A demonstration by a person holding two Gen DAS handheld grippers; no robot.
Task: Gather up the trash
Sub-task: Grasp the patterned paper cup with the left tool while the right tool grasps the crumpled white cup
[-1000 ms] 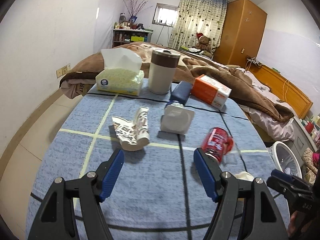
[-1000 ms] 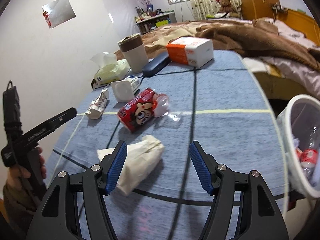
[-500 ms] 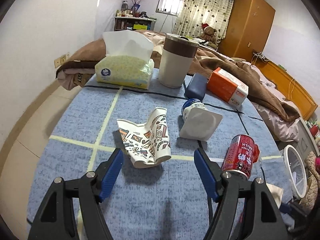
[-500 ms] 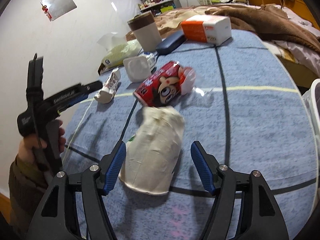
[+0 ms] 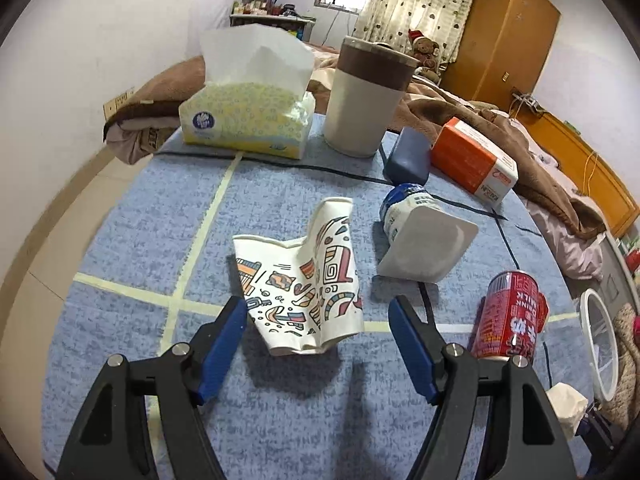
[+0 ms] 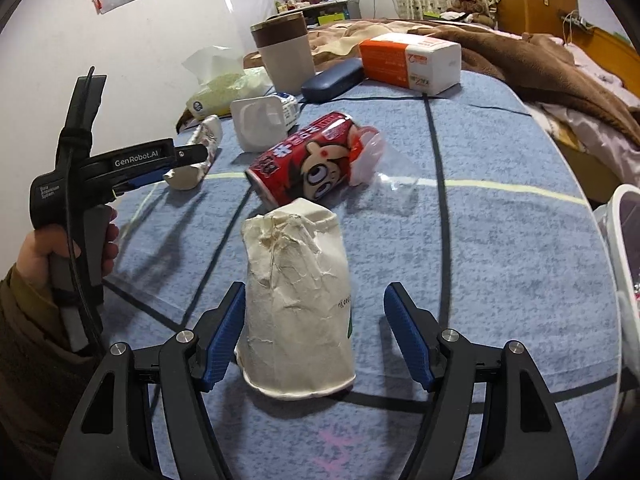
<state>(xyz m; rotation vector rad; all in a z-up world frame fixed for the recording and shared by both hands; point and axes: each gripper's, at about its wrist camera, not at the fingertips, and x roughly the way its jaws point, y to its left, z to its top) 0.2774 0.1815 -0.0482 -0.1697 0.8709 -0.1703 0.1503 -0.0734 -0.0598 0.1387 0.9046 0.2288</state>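
Observation:
My left gripper point(image 5: 318, 322) is open, its blue pads either side of a crushed patterned paper cup point(image 5: 304, 284) lying on the blue cloth. My right gripper point(image 6: 314, 314) is open around a crumpled white paper cup point(image 6: 298, 308), its left pad close to the cup. A red milk can point(image 6: 316, 158) lies on its side beyond it; it also shows in the left wrist view point(image 5: 510, 318). A white yogurt tub point(image 5: 422, 238) lies tipped over. The left gripper also shows in the right wrist view point(image 6: 188, 156), beside the patterned cup point(image 6: 196, 160).
A tissue pack point(image 5: 244, 120), a brown-lidded canister point(image 5: 366, 98), a blue case point(image 5: 408, 158) and an orange box point(image 5: 474, 162) stand at the table's far side. A white trash bin point(image 6: 626, 272) stands off the table's right edge. A bed lies behind.
Both grippers have moved forward. The patterned cup now lies between the left pads and the crumpled white cup between the right pads. Both stay open.

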